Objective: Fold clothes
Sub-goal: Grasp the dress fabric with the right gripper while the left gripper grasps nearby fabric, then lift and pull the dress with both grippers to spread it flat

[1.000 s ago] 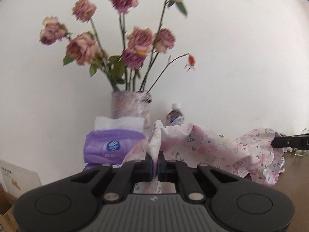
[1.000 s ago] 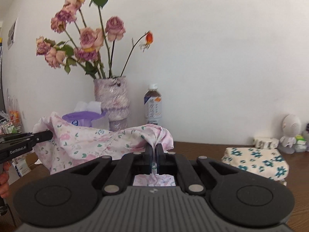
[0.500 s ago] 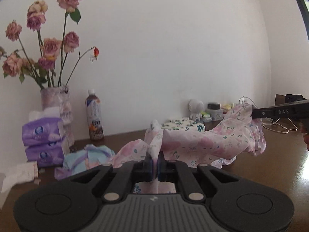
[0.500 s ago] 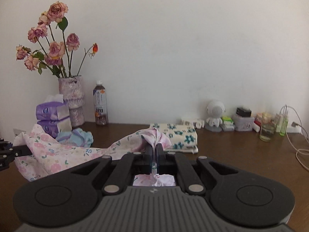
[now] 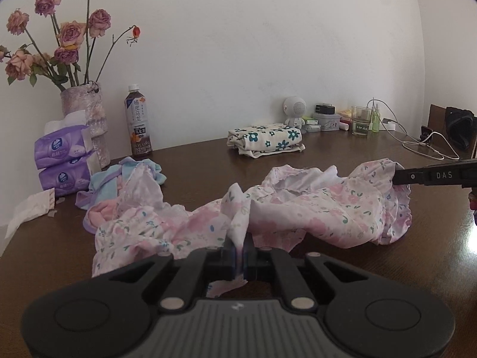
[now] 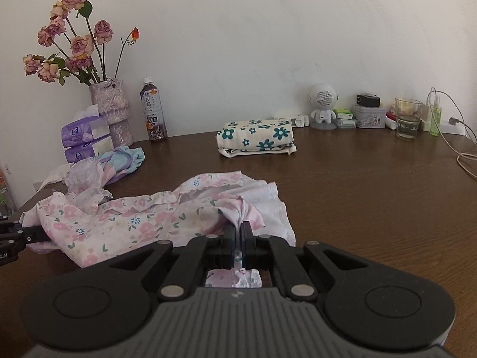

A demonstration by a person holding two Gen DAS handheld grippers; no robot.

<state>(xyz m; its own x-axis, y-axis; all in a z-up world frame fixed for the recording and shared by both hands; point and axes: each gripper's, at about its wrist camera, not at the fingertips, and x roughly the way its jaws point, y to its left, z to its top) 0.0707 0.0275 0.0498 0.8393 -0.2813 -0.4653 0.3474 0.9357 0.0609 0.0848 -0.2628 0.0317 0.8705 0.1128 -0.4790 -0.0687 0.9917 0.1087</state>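
While both grippers' fingers pinch the floral garment, pastel clothes apparently lie beside it.

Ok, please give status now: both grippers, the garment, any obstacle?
Left gripper shut on pink floral garment. Right gripper shut on it too. Garment crumpled on table, unfolded. Pastel clothes pile touches its left end.

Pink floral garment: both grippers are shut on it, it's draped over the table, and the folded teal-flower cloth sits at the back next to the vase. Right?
Not quite. The folded teal-flower cloth lies apart from the vase, beside the white robot figurine, as the right wrist view shows. The rest holds: left gripper and right gripper are shut on the pink floral garment, draped on the table.
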